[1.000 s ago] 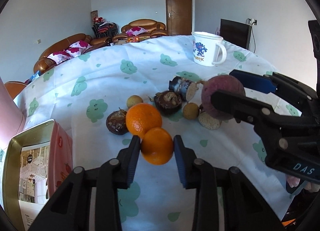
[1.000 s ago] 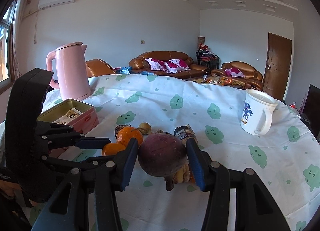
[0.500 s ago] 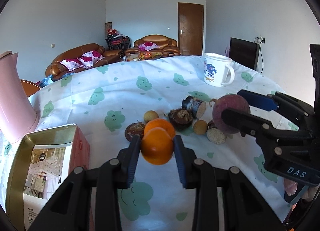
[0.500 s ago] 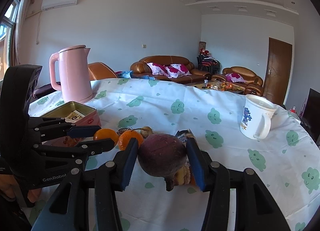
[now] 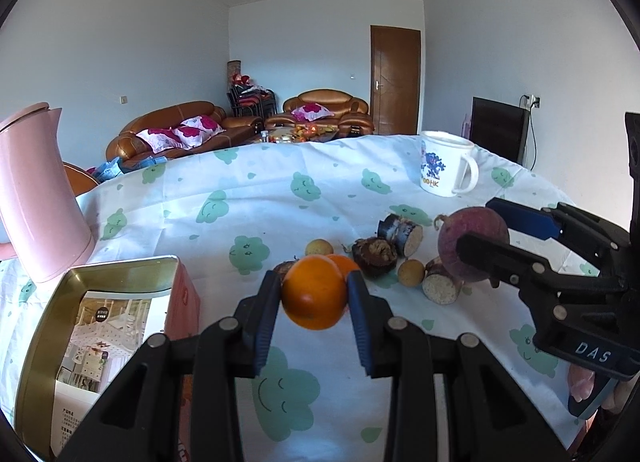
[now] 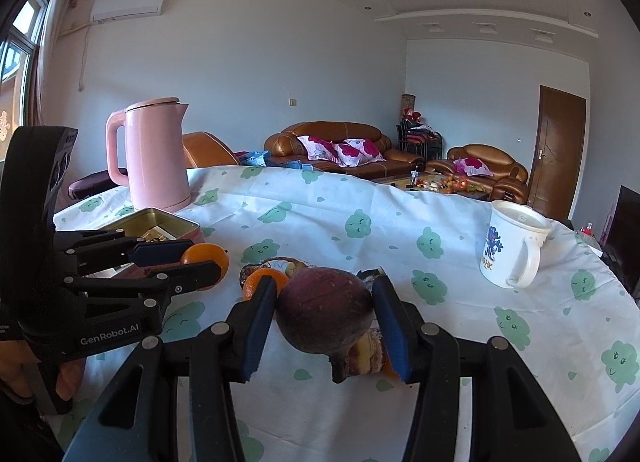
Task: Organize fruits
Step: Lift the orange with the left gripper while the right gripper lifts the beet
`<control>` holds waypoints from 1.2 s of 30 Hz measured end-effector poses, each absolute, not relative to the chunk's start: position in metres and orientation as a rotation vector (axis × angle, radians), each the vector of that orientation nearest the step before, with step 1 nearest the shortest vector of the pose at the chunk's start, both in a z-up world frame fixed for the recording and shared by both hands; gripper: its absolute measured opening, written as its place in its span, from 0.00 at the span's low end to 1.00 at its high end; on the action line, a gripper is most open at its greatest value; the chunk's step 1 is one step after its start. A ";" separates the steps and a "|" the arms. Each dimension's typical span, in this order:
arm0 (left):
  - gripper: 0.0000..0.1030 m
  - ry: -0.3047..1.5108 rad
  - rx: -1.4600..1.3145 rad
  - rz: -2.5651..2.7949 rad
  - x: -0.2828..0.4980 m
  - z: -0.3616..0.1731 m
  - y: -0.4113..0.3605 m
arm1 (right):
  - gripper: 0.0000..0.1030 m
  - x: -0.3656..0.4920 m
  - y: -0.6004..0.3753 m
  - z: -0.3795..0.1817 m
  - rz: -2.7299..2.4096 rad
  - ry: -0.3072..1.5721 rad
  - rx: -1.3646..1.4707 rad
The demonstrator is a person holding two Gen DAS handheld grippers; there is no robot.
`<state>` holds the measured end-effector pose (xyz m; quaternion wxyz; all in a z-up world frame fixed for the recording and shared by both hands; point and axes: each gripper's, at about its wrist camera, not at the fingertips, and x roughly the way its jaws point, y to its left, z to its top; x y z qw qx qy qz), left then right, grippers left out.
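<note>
My left gripper [image 5: 314, 298] is shut on an orange [image 5: 314, 292] and holds it above the tablecloth; it also shows in the right wrist view [image 6: 204, 260]. My right gripper [image 6: 326, 316] is shut on a round purple fruit [image 6: 324, 312], lifted off the table; it shows in the left wrist view [image 5: 468, 242] too. A second orange [image 6: 262, 282], two small yellow-brown fruits [image 5: 319, 248] [image 5: 412, 272], a dark broken fruit [image 5: 374, 256] and cut sugarcane pieces [image 5: 404, 232] [image 5: 438, 286] lie on the cloth between the grippers. An open gold-rimmed pink tin [image 5: 100, 322] stands at my left.
A pink kettle [image 6: 154, 154] stands behind the tin at the far left. A white mug [image 6: 512, 248] with a blue print stands at the far right. The white cloth [image 5: 260, 198] with green prints covers the round table. Sofas stand beyond it.
My left gripper has risen with the orange, off the table and away from the second orange. The right gripper has lifted slightly, still holding the purple fruit.
</note>
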<state>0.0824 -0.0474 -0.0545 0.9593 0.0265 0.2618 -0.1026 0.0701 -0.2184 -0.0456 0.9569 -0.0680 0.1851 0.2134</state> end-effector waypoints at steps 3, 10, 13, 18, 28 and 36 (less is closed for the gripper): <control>0.35 0.518 0.052 -0.201 0.081 -0.054 -0.046 | 0.50 0.068 -0.218 -0.045 0.433 0.367 -0.139; 0.35 0.490 0.040 -0.185 0.077 -0.052 -0.042 | 0.50 0.065 -0.219 -0.044 0.434 0.347 -0.139; 0.35 0.480 0.037 -0.179 0.075 -0.051 -0.042 | 0.50 0.064 -0.220 -0.043 0.435 0.339 -0.138; 0.35 0.461 0.033 -0.167 0.071 -0.050 -0.041 | 0.50 0.061 -0.221 -0.043 0.435 0.323 -0.138; 0.35 0.441 0.030 -0.159 0.068 -0.048 -0.041 | 0.32 0.067 -0.220 -0.044 0.431 0.356 -0.132; 0.35 0.446 -0.013 -0.130 0.068 -0.049 -0.031 | 0.73 0.044 -0.208 -0.052 0.501 0.437 -0.175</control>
